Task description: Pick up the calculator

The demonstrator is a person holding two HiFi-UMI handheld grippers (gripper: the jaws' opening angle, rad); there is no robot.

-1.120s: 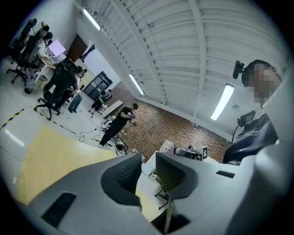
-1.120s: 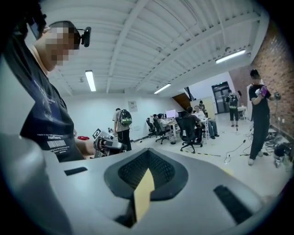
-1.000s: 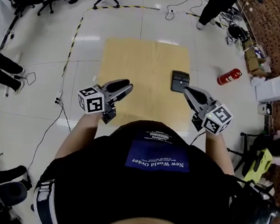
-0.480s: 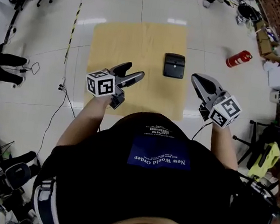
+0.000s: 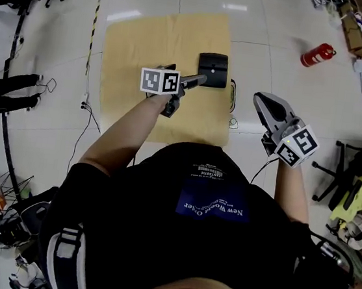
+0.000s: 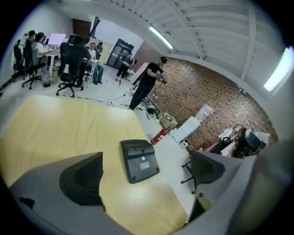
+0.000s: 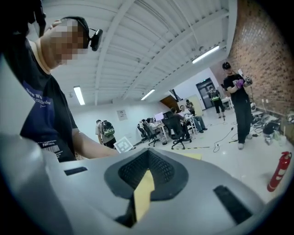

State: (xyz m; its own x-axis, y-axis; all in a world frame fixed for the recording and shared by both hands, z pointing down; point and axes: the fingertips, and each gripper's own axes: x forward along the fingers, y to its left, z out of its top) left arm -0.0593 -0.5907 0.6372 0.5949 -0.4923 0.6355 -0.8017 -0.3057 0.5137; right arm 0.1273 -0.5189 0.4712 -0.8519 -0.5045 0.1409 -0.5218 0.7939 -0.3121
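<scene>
- The left gripper [image 5: 198,80] reaches out over the mat [image 5: 138,44], its jaws opening — already spread wide, the pads touching nothing.
- The calculator [image 5: 213,69] lies flat on the mat near its right edge, underside up. In the left gripper view it sits just ahead, framed between the two jaws but apart from both.
- The right gripper [image 5: 260,99] hangs beside the mat, over the floor [image 5: 278,48] — jaws pressed together, nothing pinched.
- A fire extinguisher [image 5: 318,54] lies on the floor, well apart.
</scene>
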